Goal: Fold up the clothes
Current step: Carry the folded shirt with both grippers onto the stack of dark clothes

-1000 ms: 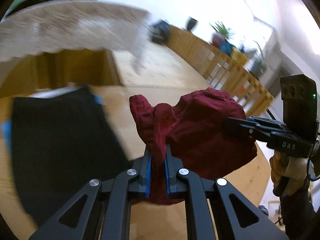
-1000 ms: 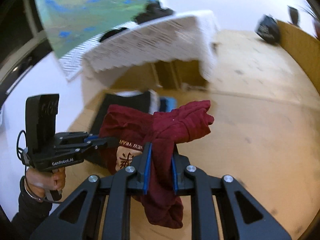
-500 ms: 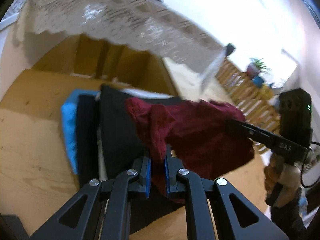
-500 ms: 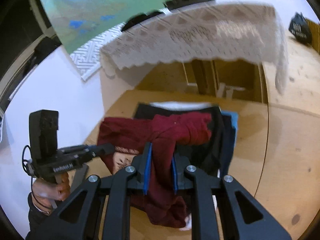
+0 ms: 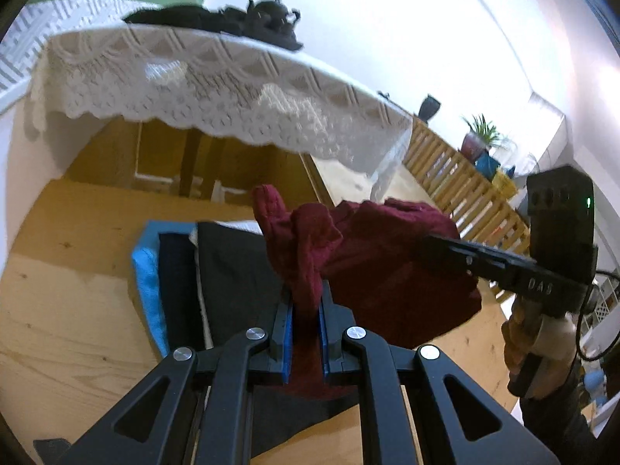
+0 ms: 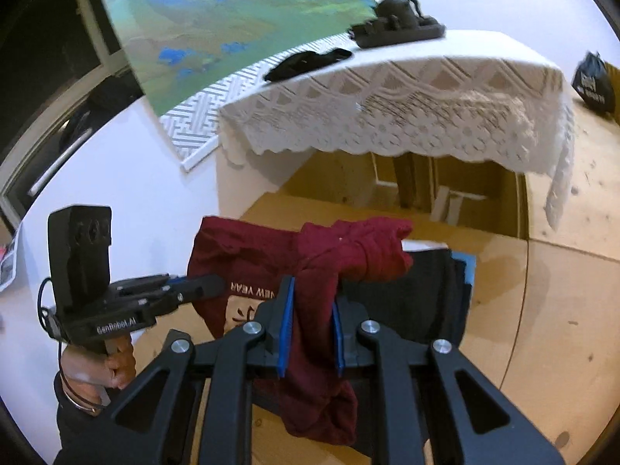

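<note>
While both grippers pinch it, the maroon shirt (image 5: 372, 271) hangs bunched in the air above the folded stack (image 5: 232, 279), which fills the lower middle of both views. The left gripper (image 5: 306, 310) is clenched on a twisted wad of the cloth, and the right gripper (image 6: 310, 310) is clamped on another wad, so the garment sags between them instead of spreading flat; its printed side shows at centre left of the right wrist view. Holding it by two points this way probably keeps it off the pile while it is carried over.

The stack, dark garments over a blue layer (image 5: 145, 271), lies on the wooden floor (image 5: 58, 310), its far edge close to the opening under the surface with the lace cloth (image 5: 217, 89) in the upper half of the frame. Bare floor spreads to the left and right of the pile, giving room to lower or spread the shirt. How neatly the shirt is folded cannot be told from here.
</note>
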`<state>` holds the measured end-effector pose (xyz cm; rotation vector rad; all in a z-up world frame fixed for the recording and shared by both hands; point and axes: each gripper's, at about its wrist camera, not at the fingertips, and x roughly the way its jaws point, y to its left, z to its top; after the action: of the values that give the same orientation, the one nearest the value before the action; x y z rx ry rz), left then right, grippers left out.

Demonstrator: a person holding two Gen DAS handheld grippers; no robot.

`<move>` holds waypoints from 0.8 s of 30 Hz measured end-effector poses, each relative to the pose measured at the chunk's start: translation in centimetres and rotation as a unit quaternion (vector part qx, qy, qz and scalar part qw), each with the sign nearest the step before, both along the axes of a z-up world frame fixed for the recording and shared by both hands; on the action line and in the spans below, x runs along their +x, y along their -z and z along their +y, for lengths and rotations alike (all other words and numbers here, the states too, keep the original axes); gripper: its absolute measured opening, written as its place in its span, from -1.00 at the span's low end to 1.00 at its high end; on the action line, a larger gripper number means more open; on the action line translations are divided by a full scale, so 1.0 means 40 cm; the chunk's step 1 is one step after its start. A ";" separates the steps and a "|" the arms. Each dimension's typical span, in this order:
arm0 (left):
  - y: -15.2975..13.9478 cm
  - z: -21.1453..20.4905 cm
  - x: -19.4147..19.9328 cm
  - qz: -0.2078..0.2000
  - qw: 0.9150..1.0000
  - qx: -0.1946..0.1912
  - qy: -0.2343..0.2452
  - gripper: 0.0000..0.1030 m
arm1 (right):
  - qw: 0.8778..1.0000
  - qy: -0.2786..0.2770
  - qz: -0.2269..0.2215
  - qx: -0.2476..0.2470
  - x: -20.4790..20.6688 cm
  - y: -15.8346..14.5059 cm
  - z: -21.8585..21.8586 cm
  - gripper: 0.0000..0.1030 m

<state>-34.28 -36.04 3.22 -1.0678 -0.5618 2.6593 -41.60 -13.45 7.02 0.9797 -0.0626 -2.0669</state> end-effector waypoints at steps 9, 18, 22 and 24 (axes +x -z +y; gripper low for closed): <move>-0.077 0.020 -0.009 0.019 1.000 -0.022 0.007 -0.81 | 1.000 0.003 -0.011 -0.025 -0.026 -0.020 0.019 -0.68; 0.134 -0.011 0.012 -0.061 0.998 -0.008 -0.006 -0.80 | 0.999 0.022 -0.038 0.028 -0.048 0.170 0.022 -0.68; 0.316 -0.051 -0.005 -0.116 0.992 0.036 -0.023 -0.71 | 0.993 0.054 -0.087 0.062 -0.098 0.353 0.052 -0.67; 0.318 -0.069 -0.002 -0.108 0.992 0.056 -0.022 -0.69 | 0.993 0.059 -0.094 0.044 -0.108 0.363 0.066 -0.64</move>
<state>-34.38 -38.80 -9.51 -1.3325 -0.7752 2.5306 -45.92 -10.79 -7.50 1.2493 -0.1318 -2.0932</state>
